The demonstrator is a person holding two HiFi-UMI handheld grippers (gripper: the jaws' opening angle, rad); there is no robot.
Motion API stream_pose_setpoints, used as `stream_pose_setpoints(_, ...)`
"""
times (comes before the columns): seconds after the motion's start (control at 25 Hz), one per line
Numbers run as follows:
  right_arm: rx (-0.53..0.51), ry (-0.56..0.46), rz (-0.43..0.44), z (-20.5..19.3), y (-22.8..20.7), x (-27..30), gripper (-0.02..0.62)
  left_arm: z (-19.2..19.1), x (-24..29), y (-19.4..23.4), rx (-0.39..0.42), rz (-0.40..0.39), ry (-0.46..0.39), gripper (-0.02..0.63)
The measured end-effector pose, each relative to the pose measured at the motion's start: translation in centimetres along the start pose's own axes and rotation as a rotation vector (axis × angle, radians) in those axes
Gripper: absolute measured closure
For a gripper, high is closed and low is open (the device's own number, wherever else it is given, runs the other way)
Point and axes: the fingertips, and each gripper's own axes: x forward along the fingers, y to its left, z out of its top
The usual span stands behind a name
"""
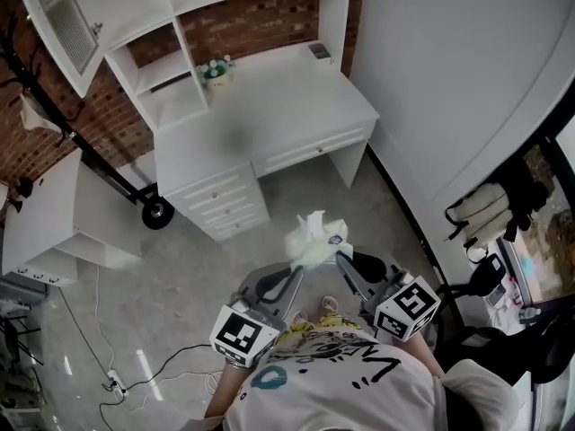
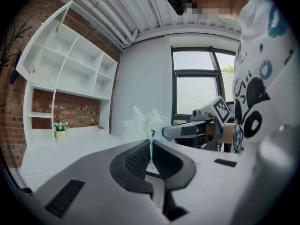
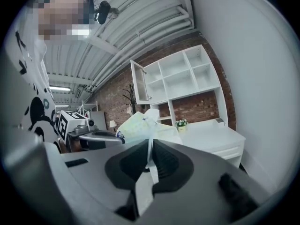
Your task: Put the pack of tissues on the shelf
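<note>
**A:** Any writing on the pack of tissues (image 1: 314,239)?

**B:** Just a blue round mark (image 1: 334,239), too small to read. The left gripper (image 1: 295,266) and right gripper (image 1: 340,257) reach out nearly level, side by side.

**A:** Jaws?

**B:** Both pairs are clenched on the pack's wrapper. It's up in the air, well short of the white counter (image 1: 269,106) and shelf (image 1: 171,74).

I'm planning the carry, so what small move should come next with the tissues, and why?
Probably step forward and carry the pack of tissues toward the shelf above the desk. The left hand-held gripper and the right hand-held gripper are both shut on the pack's edges, and it hangs over the floor, well apart from the desk.
</note>
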Motion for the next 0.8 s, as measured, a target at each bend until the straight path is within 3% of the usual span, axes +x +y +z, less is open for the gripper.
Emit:
stream_pose_setpoints(0.16,-0.001,0.02,0.002,0.2,-0.5,1.1,0.555,-0.2,0.4,1.0,-0.031,-0.013,0.006,0.589)
stream_pose_setpoints(0.44,0.021,0.006,-0.001,0.5,-3.4,2.4,0.555,0.3,3.1,2.8,-0.017,-0.016,0.021,0.589)
stream_pose_setpoints(0.8,0.018,-0.001,0.012,2.6,-10.3,4.0,0.555,2.3,9.6,5.5,-0.007,-0.006,0.014,0.589)
